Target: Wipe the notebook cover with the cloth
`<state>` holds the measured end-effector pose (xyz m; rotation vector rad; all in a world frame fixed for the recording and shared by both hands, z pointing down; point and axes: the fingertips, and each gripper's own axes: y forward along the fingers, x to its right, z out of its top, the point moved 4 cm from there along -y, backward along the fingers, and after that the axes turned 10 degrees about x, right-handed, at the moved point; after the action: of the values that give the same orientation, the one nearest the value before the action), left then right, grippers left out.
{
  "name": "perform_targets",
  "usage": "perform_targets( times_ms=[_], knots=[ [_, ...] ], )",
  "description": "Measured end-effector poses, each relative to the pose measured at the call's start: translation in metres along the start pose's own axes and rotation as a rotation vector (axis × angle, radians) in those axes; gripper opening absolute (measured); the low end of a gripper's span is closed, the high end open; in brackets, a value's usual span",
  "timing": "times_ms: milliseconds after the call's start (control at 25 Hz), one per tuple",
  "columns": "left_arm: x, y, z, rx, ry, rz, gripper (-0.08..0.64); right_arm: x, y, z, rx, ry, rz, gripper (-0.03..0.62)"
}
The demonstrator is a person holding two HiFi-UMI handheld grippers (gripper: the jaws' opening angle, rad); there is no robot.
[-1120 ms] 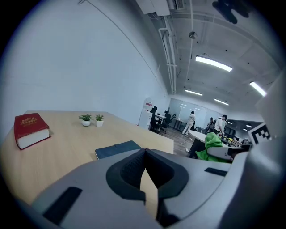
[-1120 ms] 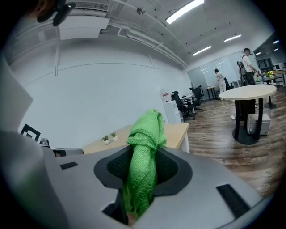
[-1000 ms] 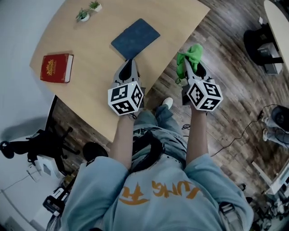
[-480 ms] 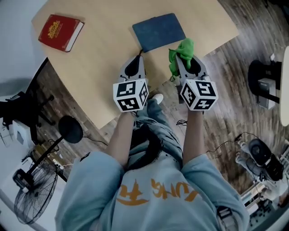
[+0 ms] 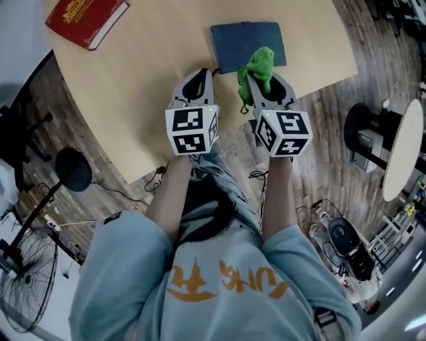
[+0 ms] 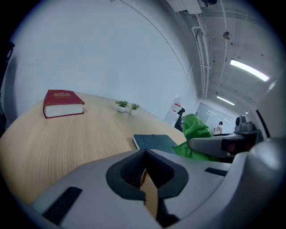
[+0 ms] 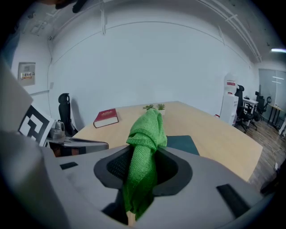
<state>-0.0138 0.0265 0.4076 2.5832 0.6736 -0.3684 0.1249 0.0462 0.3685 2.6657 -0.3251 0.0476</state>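
Note:
A dark blue notebook [image 5: 247,43] lies flat on the wooden table [image 5: 153,100], just beyond both grippers. My right gripper [image 5: 256,74] is shut on a bunched green cloth [image 5: 256,66], which sticks up over the notebook's near edge. In the right gripper view the cloth [image 7: 144,156] fills the jaws, with the notebook [image 7: 181,144] behind it. My left gripper [image 5: 202,74] is shut with nothing in it, over the table left of the notebook [image 6: 154,142]. The cloth [image 6: 194,134] shows at the right of the left gripper view.
A red hardcover book [image 5: 86,18] lies at the table's far left [image 6: 62,103]. Two small potted plants [image 6: 126,107] stand at the far side. Office chairs and gear [image 5: 363,140] stand on the wood floor to the right; a fan [image 5: 26,280] is at the lower left.
Both grippers have come closer together and forward over the table's edge. The cloth now hangs over the notebook's near edge, where earlier it was off to the right of the table.

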Motion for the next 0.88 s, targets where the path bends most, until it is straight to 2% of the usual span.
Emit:
perform_targets(
  times_ms=[440,680,880],
  knots=[
    [-0.031,0.027,-0.011,-0.015,-0.11,0.007,0.015,-0.02,0.054,-0.019,-0.123,-0.098,0.057,0.118],
    [-0.039,0.032,-0.006,-0.01,-0.099,-0.01,0.014,-0.026,0.063,-0.023,-0.15,-0.119,0.056,0.118],
    [-0.048,0.03,-0.003,-0.011,-0.087,0.027,0.015,-0.03,0.07,-0.029,-0.161,-0.12,0.09,0.118]
  ],
)
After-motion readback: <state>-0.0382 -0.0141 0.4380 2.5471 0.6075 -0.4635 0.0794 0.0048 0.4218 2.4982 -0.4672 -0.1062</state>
